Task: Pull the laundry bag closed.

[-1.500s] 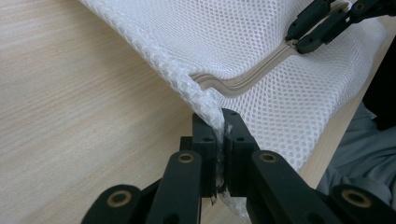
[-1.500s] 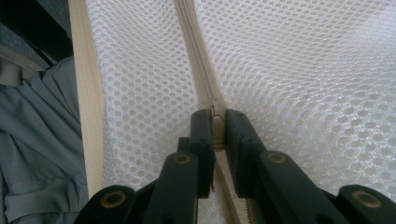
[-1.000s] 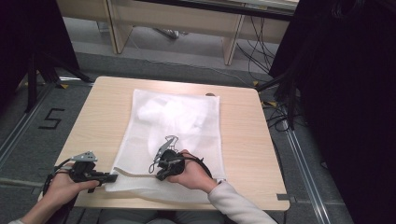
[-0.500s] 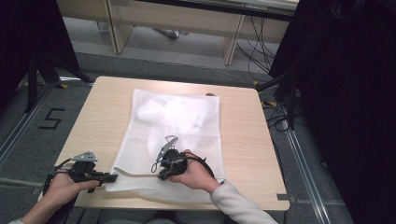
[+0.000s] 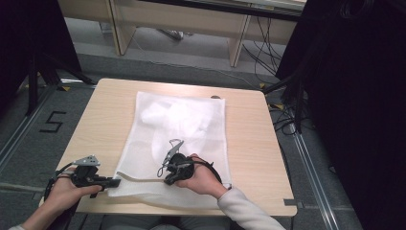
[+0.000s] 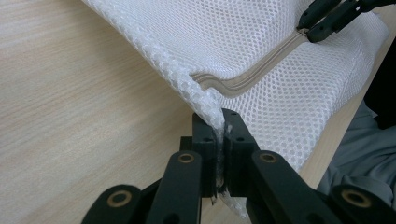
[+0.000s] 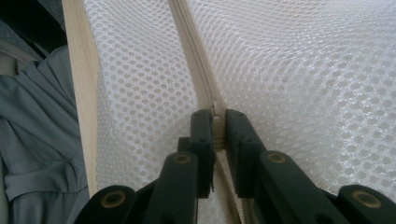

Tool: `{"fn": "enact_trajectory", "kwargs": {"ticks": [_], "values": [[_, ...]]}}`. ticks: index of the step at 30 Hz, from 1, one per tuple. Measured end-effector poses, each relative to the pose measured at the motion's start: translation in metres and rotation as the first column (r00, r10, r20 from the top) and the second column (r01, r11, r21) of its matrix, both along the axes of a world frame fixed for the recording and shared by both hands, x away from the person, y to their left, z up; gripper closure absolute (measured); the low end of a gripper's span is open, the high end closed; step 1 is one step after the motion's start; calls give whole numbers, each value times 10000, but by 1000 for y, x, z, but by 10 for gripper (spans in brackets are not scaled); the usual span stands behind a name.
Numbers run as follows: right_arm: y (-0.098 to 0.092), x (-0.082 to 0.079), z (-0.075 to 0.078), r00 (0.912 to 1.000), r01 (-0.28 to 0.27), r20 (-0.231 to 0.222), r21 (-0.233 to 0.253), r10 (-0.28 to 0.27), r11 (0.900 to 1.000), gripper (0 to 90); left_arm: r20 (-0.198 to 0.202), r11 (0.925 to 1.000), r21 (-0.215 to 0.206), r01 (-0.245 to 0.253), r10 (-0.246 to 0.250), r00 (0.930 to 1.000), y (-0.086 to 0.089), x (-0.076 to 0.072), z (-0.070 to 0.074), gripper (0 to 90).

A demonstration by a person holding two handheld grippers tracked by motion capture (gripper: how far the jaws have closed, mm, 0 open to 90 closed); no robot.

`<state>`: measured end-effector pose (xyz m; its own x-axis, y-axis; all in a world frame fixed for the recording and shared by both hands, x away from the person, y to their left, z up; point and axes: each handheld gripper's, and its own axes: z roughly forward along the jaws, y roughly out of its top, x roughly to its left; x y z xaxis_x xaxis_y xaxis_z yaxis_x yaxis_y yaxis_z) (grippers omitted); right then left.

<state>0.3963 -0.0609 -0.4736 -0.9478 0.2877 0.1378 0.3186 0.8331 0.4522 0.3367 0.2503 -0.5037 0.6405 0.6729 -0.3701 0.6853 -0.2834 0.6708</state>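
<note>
Bag point(image 5: 179, 143) of white mesh, lying flat mid-bench point(image 5: 249, 143), long side running from 12 to 6 o'clock in the high view, with a softer white lump inside toward 12. Zipper point(image 5: 141, 180) along the near edge, a beige strip curving from the 7 o'clock corner toward the middle.

Left gripper point(image 5: 109, 182) at 7 o'clock, held in the left hand point(image 5: 67, 191), off the bag's corner. Fingers point(image 6: 204, 140) pressed together on that corner of the mesh point(image 6: 280, 93), a fold of fabric pinched between them, zipper tape point(image 6: 243, 81) bending away just above.

Right gripper point(image 5: 168, 181) at 6 o'clock, on the bag's near edge, wrapped by the right hand point(image 5: 203, 175). Fingers point(image 7: 201, 135) closed in on the zipper line point(image 7: 198, 60), a narrow gap left between them with the zipper's beige piece point(image 7: 218, 126) caught there; mesh on both sides. Bench edge point(image 7: 79, 70) and grey clothing point(image 7: 37, 140) at 9 o'clock in the right gripper view.
</note>
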Motion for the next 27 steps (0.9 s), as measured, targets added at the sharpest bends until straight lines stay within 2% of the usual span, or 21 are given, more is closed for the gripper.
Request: {"fn": "enact_trajectory", "kwargs": {"ticks": [6, 9, 13, 15, 16, 19, 21, 24, 25, 27], "values": [[-1, -1, 1, 10000, 50, 19, -2, -50, 10000, 823, 8, 10000, 6, 27, -27, 10000, 1, 0, 0, 847], [-5, 1, 0, 9998, -108, 141, -61, 108, 9999, 823, -16, 10000, -21, -33, 33, 10000, 0, 0, 0, 848], [-7, 1, 1, 10000, 47, 71, -118, -46, 9999, 823, -7, 10000, 18, 22, -22, 10000, 0, 0, 0, 848], [-8, 1, 0, 9999, -92, 134, -50, 93, 9999, 823, -11, 10000, 14, 16, -16, 10000, 0, 0, 0, 848], [-9, 0, 1, 9999, 98, 53, -78, -97, 9999, 823, -4, 10000, 48, -3, 3, 10000, 0, 0, 0, 848], [-11, 0, 1, 10000, 14, -29, 24, -14, 10000, 823, -9, 10000, -4, -49, 49, 10000, -1, 0, 0, 848], [-12, 0, 2, 9998, 213, 24, -46, -213, 9998, 823, -21, 10000, -13, -52, 52, 10000, -1, 0, 0, 848], [-14, 1, 2, 9998, 121, 158, -140, -119, 9998, 823, -21, 10000, -19, -51, 50, 10000, -1, 0, 0, 848], [-14, 1, 2, 9999, 131, 15, -11, -131, 9999, 823, -7, 10000, 9, -56, 56, 10000, -1, 0, 0, 848], [-16, 1, 2, 9998, 198, -15, -82, -198, 9998, 823, -13, 10000, 16, -62, 62, 10000, -1, 0, 0, 848]]}}
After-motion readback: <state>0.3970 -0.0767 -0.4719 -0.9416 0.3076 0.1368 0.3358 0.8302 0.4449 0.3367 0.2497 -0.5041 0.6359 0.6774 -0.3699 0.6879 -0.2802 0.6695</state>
